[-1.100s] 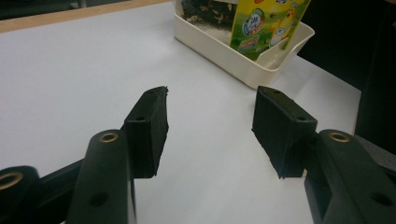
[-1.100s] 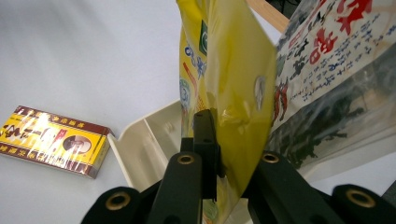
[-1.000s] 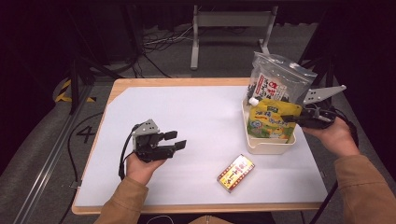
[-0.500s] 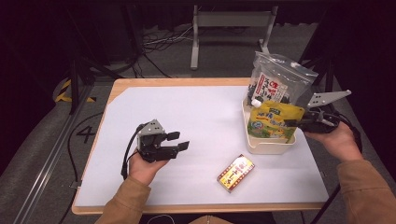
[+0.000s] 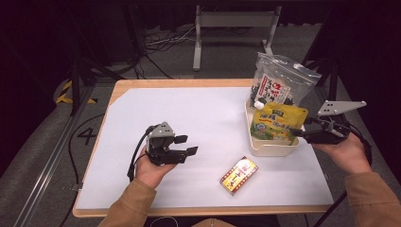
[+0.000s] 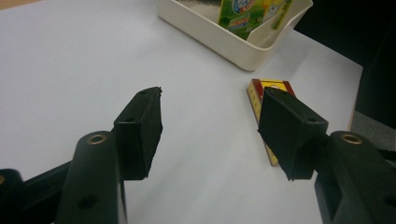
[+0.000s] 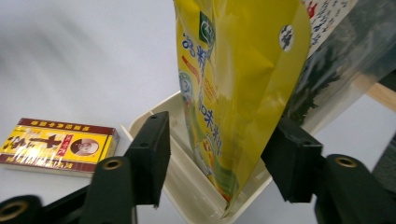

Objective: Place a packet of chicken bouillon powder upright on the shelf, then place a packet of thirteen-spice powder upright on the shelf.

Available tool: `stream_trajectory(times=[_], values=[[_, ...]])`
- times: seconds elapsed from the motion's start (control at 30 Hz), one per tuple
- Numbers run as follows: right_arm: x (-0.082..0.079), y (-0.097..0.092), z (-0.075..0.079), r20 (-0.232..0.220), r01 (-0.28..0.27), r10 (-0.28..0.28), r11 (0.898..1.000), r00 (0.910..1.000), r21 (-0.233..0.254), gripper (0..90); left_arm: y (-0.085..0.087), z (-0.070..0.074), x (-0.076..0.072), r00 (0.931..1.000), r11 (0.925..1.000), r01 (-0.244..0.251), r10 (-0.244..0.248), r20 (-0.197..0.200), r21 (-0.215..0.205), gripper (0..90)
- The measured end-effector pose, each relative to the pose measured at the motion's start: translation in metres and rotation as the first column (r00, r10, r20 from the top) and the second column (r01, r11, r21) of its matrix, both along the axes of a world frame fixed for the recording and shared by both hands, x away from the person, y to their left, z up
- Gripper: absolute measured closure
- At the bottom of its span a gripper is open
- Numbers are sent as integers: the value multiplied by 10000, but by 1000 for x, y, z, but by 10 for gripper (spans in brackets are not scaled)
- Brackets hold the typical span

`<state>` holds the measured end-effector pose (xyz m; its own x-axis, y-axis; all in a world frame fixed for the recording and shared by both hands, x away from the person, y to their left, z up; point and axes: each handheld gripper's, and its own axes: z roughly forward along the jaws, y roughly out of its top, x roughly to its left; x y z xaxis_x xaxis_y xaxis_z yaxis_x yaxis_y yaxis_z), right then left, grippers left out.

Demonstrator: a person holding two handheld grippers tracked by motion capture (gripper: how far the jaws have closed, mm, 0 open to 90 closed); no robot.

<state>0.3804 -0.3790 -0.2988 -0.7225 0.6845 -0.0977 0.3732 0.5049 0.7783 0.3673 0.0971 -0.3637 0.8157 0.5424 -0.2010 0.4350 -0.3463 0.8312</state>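
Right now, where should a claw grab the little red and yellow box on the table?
Probably across its two long sides, near the middle, coming straight down from above. The little box lies flat on the white table, turned at a slant, so the claw should turn to match. Nothing touches it; the cream tray sits apart. The open left claw is nearest.

Right tool [image 5: 297,134] jaws just opening; left tool [image 5: 188,145] parted, level

The pouch [image 5: 278,124] stands in the tray [image 5: 268,149], the bag [image 5: 281,85] behind it, the box [image 5: 239,175] before the tray
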Motion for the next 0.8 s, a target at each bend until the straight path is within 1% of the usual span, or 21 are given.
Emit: stream_trajectory(times=[0.03,0.1,0.27,0.37,0.47,0.6,0.73,0.8], values=[[-2,0,0,6,49,-49,10000,10000,74,427,-2,1,0,10000,9999,45,-45,-40,92,393],[-8,1,2,61,181,-182,9997,9998,161,416,-6,1,0,9999,9999,126,-126,-72,91,371],[-21,5,4,194,431,-433,9990,9989,100,375,-15,3,-2,9993,9993,346,-343,-149,148,353],[-25,5,4,259,587,-589,9982,9979,110,368,-17,3,-2,9990,9990,401,-396,-221,190,344],[-31,3,5,397,902,-908,9958,9951,180,351,-23,4,-2,9981,9983,563,-558,-277,168,333],[-40,0,6,438,1262,-1275,9915,9909,306,334,-33,4,-3,9958,9963,814,-801,-439,287,306],[-46,0,7,483,1322,-1347,9899,9897,516,332,-39,4,-4,9945,9945,973,-956,-440,383,300],[-52,0,8,525,1277,-1313,9896,9900,667,332,-46,3,-6,9923,9917,1172,-1148,-457,527,296]])
